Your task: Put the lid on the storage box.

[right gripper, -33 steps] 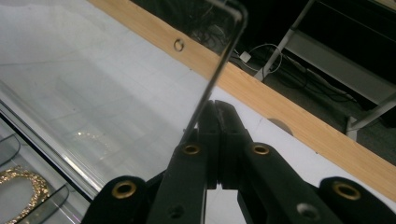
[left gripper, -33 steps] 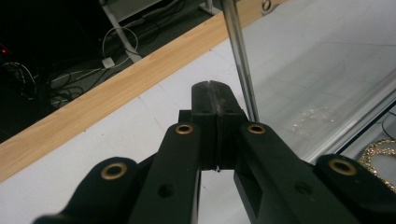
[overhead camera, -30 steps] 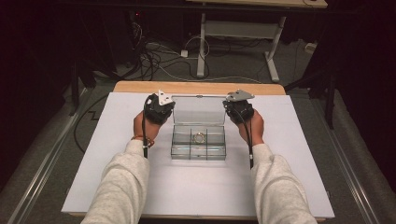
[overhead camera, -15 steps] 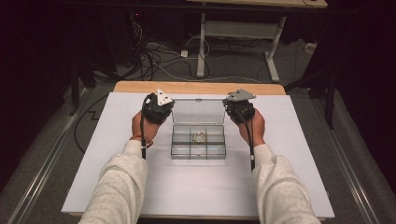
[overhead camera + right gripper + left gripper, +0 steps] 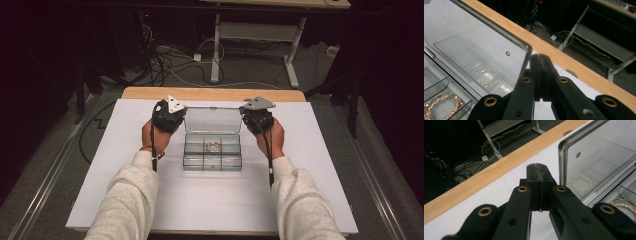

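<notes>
A clear plastic compartment box lies mid-table with its lid standing open at the back. A gold bracelet rests in the middle compartment of its back row. My left gripper is beside the lid's left edge and my right gripper beside its right edge. In the left gripper view the jaws are pressed together with nothing between them, just left of the lid, and the bracelet shows low right. In the right gripper view the shut jaws sit by the lid's corner; whether they touch it is unclear.
The box sits on a white sheet over a wooden table whose far edge runs just beyond the grippers. Behind the table, cables and a metal desk frame stand on the dark floor. The person's sleeves come in from below.
</notes>
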